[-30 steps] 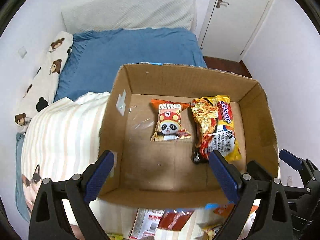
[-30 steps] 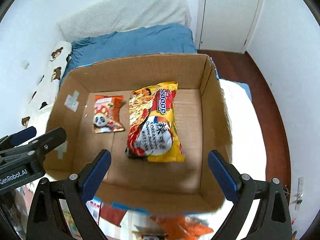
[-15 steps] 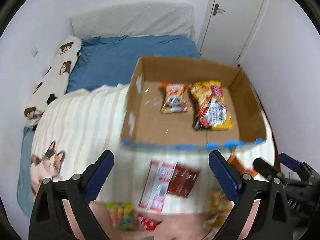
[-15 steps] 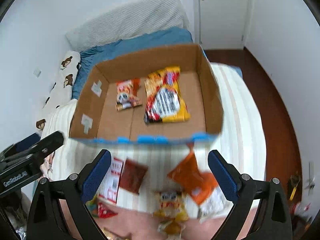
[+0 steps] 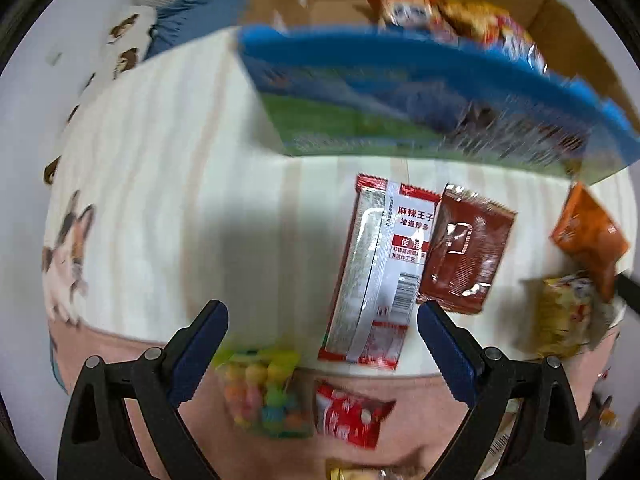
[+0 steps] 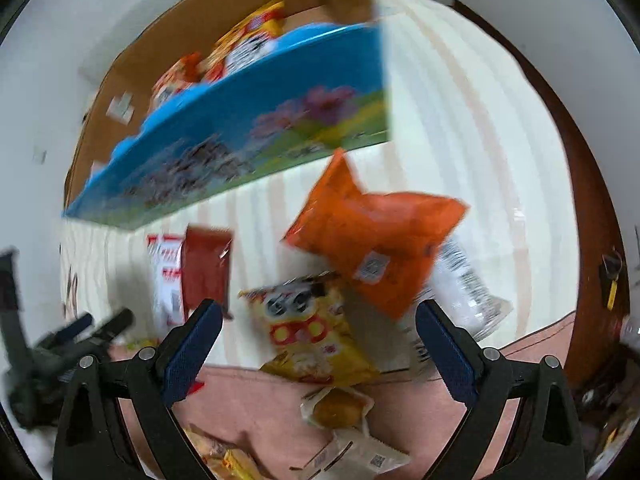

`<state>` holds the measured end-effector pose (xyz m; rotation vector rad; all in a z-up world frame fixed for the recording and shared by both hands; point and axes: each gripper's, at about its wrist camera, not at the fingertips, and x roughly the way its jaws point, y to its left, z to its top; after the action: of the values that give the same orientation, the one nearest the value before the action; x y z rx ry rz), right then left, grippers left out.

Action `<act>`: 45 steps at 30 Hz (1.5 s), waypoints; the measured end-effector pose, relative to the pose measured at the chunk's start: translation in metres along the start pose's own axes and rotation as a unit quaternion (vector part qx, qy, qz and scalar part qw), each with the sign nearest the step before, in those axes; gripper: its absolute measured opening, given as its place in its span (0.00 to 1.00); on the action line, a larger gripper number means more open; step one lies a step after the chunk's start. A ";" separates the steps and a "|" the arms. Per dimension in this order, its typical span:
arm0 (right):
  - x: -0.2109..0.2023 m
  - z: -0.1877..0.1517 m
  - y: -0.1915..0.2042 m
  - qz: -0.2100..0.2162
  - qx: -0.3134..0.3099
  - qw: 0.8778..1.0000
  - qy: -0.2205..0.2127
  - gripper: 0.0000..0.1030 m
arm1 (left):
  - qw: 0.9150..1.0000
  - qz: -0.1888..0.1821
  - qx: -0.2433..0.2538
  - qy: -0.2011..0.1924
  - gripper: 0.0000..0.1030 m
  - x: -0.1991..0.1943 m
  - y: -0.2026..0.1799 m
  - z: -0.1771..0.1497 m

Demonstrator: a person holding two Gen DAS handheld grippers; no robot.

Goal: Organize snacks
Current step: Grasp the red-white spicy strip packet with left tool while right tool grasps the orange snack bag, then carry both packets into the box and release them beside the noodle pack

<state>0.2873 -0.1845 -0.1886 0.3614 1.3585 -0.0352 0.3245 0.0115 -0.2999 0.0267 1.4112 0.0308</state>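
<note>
A cardboard box (image 5: 420, 92) with a blue printed front wall (image 6: 248, 132) stands on the bed and holds a panda snack bag (image 5: 404, 4) and a yellow noodle pack (image 6: 256, 36). In front of it lie a red-white packet (image 5: 376, 276), a brown sachet (image 5: 468, 248), an orange bag (image 6: 380, 240), a yellow bag (image 6: 312, 328), a candy pack (image 5: 264, 388) and a small red pack (image 5: 348, 416). My left gripper (image 5: 322, 352) hangs open over the red-white packet's near end. My right gripper (image 6: 318, 350) is open above the yellow bag. Neither holds anything.
The striped cream blanket (image 5: 168, 168) covers the bed, with a pink cover (image 6: 260, 412) at its near edge carrying a wrapped bun (image 6: 336, 404) and more packets. A clear-white pack (image 6: 464, 288) lies under the orange bag. Wooden floor (image 6: 588, 216) lies to the right.
Both grippers have pulled back from over the box and dropped low toward the loose snacks in front of it. The views are blurred by the motion. Both stay open and empty.
</note>
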 end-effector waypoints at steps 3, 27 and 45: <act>0.003 0.017 -0.015 -0.011 0.028 1.000 -0.004 0.97 | 1.000 -0.002 0.010 0.021 0.92 0.024 -0.009 0.009; 0.064 0.039 0.000 0.037 -0.019 0.992 0.118 0.77 | 0.999 -0.043 -0.003 0.031 0.59 0.054 -0.020 0.008; 0.092 0.020 0.046 0.019 -0.083 0.989 0.119 0.65 | 0.996 -0.051 -0.020 0.068 0.53 0.063 -0.003 -0.057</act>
<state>0.3368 -0.1299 -0.2634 0.2557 1.5772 0.1570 0.2783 0.0110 -0.3712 -0.0809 1.5450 -0.0238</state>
